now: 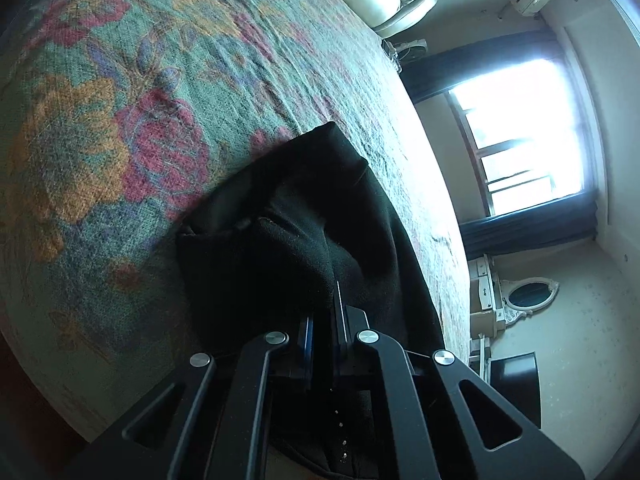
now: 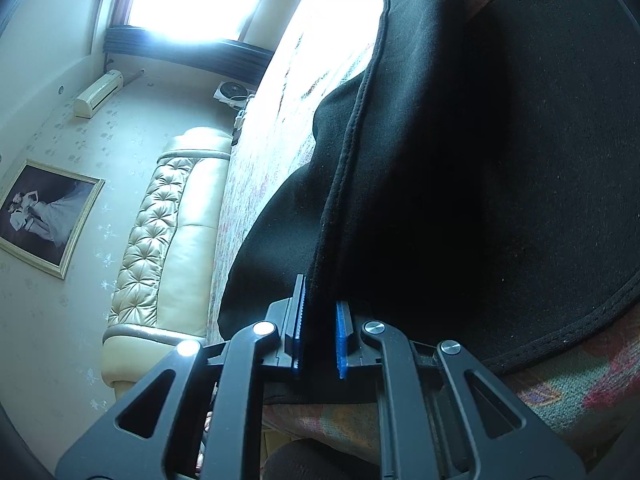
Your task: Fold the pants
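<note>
Black pants (image 1: 304,220) lie on the bed with the floral cover (image 1: 120,100). In the left wrist view my left gripper (image 1: 322,320) is shut on a bunched part of the pants, cloth pinched between its pads. In the right wrist view the pants (image 2: 500,160) fill the right half, with a stitched seam edge running up from the gripper. My right gripper (image 2: 319,320) is shut on that seam edge, the cloth between its blue pads (image 2: 343,336). The held edge is lifted off the bed cover (image 2: 580,384).
A cream tufted headboard (image 2: 160,220) stands at the bed's end. A bright window (image 1: 524,132) with dark curtains, a wall air conditioner (image 2: 98,94), a framed photo (image 2: 44,216) and a white dresser with oval mirror (image 1: 528,294) line the walls.
</note>
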